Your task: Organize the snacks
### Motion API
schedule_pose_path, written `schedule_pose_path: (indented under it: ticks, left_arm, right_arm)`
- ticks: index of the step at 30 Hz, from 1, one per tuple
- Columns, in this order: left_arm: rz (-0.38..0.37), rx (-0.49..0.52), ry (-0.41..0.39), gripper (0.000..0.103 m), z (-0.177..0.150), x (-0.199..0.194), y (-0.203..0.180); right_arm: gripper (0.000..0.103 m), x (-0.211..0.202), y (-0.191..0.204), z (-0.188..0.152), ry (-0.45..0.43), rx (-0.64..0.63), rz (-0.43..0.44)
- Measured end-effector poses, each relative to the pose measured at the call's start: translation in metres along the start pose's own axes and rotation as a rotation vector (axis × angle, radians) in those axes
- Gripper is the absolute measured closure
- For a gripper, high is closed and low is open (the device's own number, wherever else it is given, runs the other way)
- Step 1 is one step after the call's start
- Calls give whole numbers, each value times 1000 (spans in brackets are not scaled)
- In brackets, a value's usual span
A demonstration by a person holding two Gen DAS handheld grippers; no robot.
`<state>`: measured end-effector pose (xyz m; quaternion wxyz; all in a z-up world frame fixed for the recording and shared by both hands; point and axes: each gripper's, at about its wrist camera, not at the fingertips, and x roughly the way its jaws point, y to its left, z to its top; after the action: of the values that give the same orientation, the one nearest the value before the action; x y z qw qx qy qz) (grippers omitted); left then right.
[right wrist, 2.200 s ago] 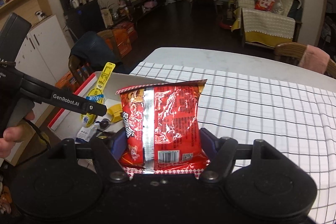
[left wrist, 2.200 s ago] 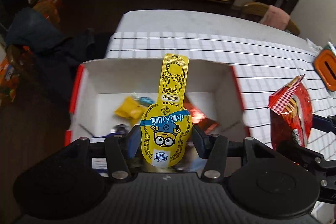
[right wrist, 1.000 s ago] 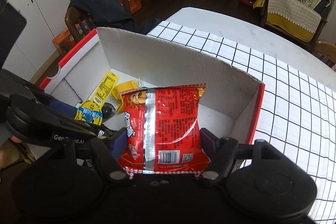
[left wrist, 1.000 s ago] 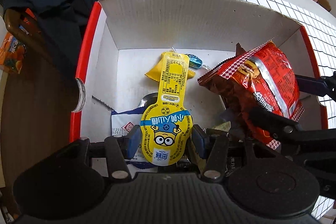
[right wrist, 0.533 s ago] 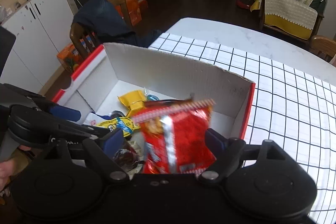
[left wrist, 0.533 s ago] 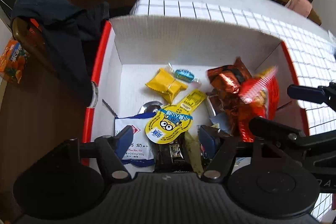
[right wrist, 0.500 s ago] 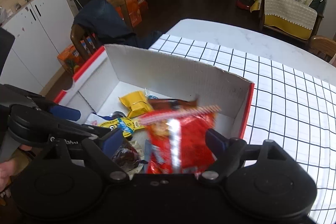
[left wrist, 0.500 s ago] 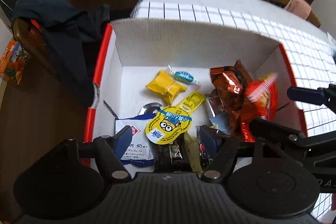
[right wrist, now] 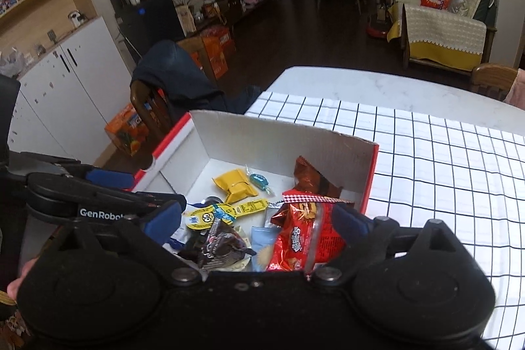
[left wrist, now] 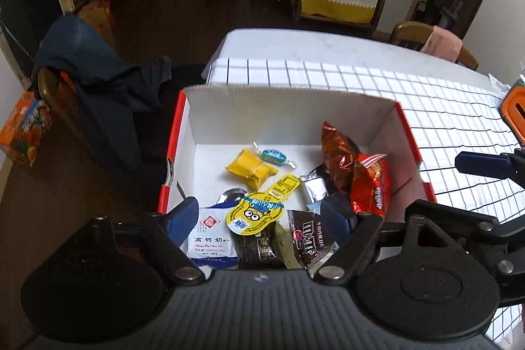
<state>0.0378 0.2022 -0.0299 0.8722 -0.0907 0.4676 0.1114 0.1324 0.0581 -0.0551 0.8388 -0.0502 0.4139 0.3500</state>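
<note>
Snacks lie in the cardboard box (left wrist: 288, 107); both grippers' jaws, just opening, stand wide and hold nothing.

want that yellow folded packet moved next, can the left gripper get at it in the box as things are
Probably yes. The yellow folded packet lies uncovered on the box floor with only a small blue candy beside it, and the left gripper hangs open and empty above the box's open top.
</note>
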Motion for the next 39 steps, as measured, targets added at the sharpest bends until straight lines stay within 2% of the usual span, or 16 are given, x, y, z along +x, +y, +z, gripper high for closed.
schedule_pose_path:
  ticks: [8, 12, 15, 27, 34, 39]
  left_arm:
    - [-24, 14, -60, 19, -7, -28, -7]
    - [-28, 26, -87, 12, -12, -37, -10]
    - [-20, 28, -104, 0, -15, -42, -12]
    - [-43, 6, -114, 0, -30, -59, -12]
    - [-32, -4, -107, 0, -40, -61, -18]
    - [-16, 0, -131, 0, -43, -67, -21]
  right_arm:
    - [0, -21, 4, -8, -64, 27, -8]
    - [0, -28, 3, -16, -93, 52, -24]
    - [0, -34, 3, -22, -106, 62, -32]
    - [0, -52, 9, -46, -152, 115, -56]
    - [0, -60, 8, -55, -178, 163, -69]
    - [0, -60, 9, -57, -177, 176, -71]
